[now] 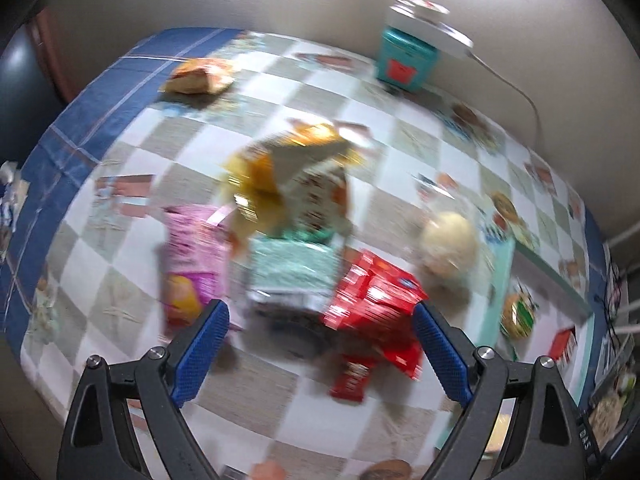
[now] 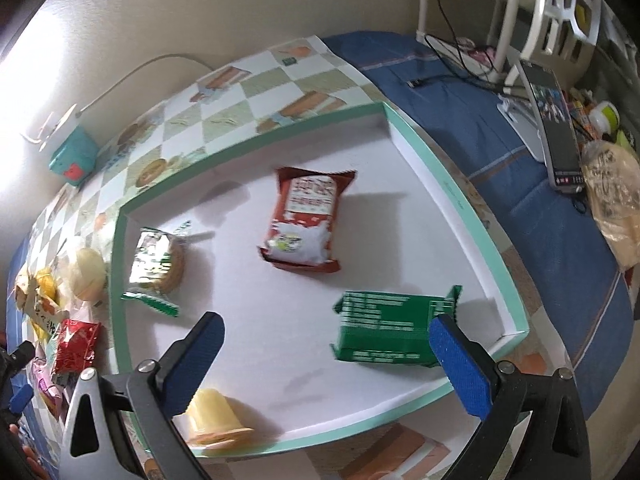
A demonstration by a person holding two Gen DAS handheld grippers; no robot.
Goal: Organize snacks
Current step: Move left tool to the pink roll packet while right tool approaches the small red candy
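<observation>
The shallow white tray with a mint-green rim holds a red-and-white packet, a green packet, a round biscuit pack and a yellow jelly cup. The right gripper hangs released above it, the green packet lying just inside its right finger. The left gripper is also spread wide and empty over a blurred heap of snacks on the checked tablecloth.

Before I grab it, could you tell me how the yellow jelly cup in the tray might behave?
The jelly cup lies on its side, so its round tapered wall may roll in an arc. Smooth plastic could slip between pads. It looks small and probably light.
</observation>
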